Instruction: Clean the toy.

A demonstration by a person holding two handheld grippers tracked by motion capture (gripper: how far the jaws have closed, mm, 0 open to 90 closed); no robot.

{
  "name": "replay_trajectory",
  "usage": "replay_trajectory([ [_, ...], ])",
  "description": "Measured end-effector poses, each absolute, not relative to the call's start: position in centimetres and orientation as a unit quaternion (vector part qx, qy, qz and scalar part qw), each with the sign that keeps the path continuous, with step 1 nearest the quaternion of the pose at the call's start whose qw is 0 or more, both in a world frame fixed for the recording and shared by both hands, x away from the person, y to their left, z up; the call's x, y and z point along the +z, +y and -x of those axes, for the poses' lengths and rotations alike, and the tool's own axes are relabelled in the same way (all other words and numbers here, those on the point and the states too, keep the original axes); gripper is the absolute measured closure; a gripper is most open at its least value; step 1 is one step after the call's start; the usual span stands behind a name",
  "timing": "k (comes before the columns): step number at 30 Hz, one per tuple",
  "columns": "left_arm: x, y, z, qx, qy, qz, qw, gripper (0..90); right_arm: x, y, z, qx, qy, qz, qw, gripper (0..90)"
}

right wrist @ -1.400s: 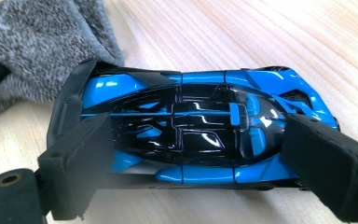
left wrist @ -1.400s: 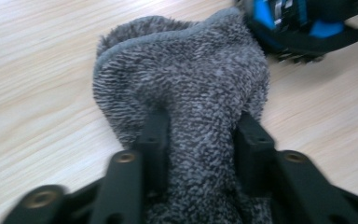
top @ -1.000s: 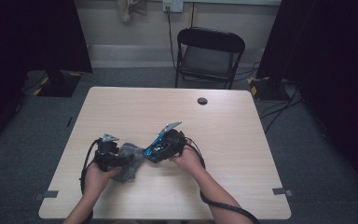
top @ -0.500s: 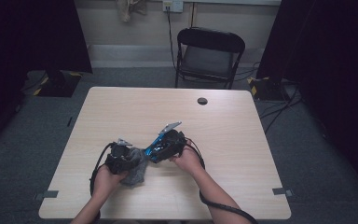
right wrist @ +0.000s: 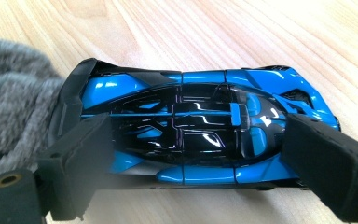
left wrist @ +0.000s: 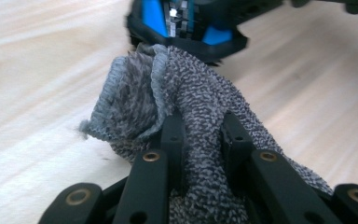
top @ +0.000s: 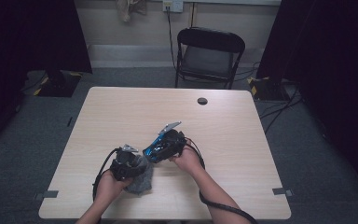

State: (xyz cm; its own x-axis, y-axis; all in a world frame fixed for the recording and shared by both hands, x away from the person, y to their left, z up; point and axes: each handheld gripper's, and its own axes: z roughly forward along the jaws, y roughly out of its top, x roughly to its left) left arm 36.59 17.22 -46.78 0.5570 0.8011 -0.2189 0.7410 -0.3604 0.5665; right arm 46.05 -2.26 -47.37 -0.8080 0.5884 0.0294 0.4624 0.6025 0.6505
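Now left gripper (top: 129, 164) fingers (left wrist: 171, 135) around cloth (left wrist: 186, 102)

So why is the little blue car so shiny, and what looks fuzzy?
Right gripper view: white glare streaks on the glossy blue-and-black toy car; the fluffy grey cloth at the edge is blurred. Left gripper view: the car is out of focus. High view: dim room.

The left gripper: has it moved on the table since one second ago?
Yes. The left gripper moved rightward toward the blue toy car, away from the table's left edge, its jaws just closing on the grey cloth.
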Motion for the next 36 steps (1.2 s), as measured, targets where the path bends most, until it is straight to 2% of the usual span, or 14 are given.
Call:
replay_trajectory([
  [29, -46.7, 12.7, -35.4, 0.027, 0.400, -0.855, 0.329, 75.5, -47.4, -2.2, -46.0, 0.334, 0.889, -0.296, 0.096, 8.9],
  [36, -46.2, 13.0, -35.4, 0.024, 0.396, -0.854, 0.336, 75.4, -47.4, -2.2, -46.0, 0.333, 0.890, -0.297, 0.095, 8.9],
])
